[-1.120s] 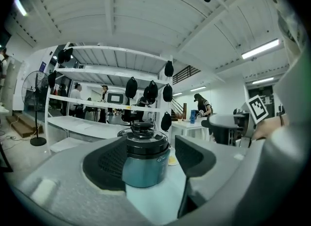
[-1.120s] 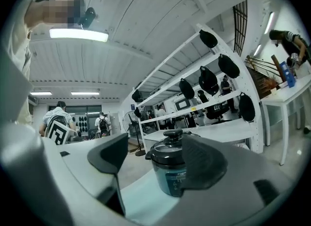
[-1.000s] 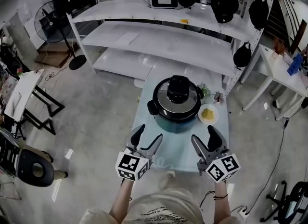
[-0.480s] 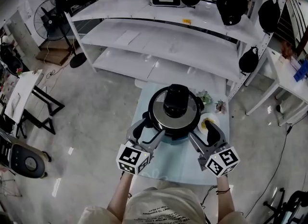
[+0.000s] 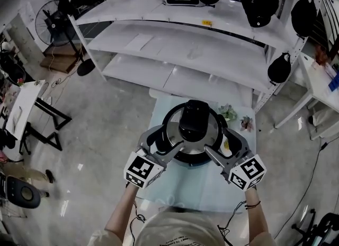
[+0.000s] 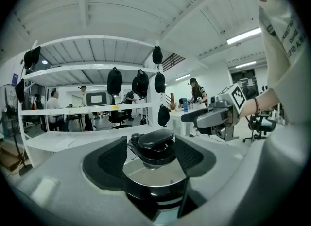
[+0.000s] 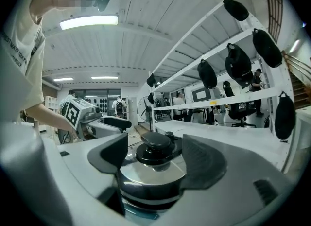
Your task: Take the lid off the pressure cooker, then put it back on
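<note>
The pressure cooker [image 5: 192,143] stands on a small pale-blue table [image 5: 183,187], with its steel lid [image 5: 172,128] and black lid handle [image 5: 194,119] in place. My left gripper [image 5: 161,144] is open at the cooker's near left rim. My right gripper [image 5: 226,148] is open at the near right rim. In the left gripper view the lid [image 6: 150,174] and its handle [image 6: 155,145] lie between the spread jaws, pads apart from them. The right gripper view shows the same lid [image 7: 153,171] and handle [image 7: 154,145] between its wide jaws.
A plate of yellow food [image 5: 226,145] sits right of the cooker, partly behind my right gripper. Two small plants [image 5: 229,114] [image 5: 247,123] stand at the table's far right. A white shelf rack [image 5: 185,44] with hanging black bags rises behind the table.
Both grippers have moved forward from the table's near edge and now flank the cooker on either side. Their jaws stay wide.
</note>
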Demonstrator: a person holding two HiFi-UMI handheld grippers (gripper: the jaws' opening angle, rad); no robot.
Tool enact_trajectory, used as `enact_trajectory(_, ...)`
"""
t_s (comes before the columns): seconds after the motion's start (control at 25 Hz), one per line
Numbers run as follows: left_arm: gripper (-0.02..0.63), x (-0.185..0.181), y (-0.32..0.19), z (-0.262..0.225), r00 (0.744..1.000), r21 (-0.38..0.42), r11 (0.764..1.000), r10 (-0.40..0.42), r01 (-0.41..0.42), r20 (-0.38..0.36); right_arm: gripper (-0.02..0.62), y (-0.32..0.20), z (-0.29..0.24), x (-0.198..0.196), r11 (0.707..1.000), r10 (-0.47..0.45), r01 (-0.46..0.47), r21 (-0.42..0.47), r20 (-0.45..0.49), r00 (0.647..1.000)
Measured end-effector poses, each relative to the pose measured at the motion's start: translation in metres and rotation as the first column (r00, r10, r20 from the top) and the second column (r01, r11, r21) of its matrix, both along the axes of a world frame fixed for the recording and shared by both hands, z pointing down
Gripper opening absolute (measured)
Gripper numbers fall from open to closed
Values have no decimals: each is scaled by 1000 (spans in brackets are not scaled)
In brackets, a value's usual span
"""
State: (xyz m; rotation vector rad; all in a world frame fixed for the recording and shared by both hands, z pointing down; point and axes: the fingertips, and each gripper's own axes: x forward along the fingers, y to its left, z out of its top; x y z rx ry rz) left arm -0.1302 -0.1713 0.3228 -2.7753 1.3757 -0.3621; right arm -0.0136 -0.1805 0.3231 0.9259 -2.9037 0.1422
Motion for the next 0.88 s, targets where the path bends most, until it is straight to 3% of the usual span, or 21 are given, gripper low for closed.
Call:
enact_trajectory(0.24, 302, 4, -25, 1, 987, -24, 990, 138, -136, 83, 331, -25, -2, -18, 997, -79, 80, 13, -50, 996)
enact_trajectory(0.4, 307, 12, -40, 9, 953, -61, 961, 277, -271, 121, 331, -35, 3, -29, 987, -158, 159, 5, -79, 984)
enact_trajectory(0.64, 307, 21, -49, 24, 852, -143, 878, 478, -457, 212, 331, -44, 12, -46, 961, -277, 275, -35, -153, 949)
enact_trajectory(0.88, 307, 33, -54, 28, 746, -209, 775, 632, -597, 212, 331, -51, 18, -61, 930, -366, 355, -91, -177, 914)
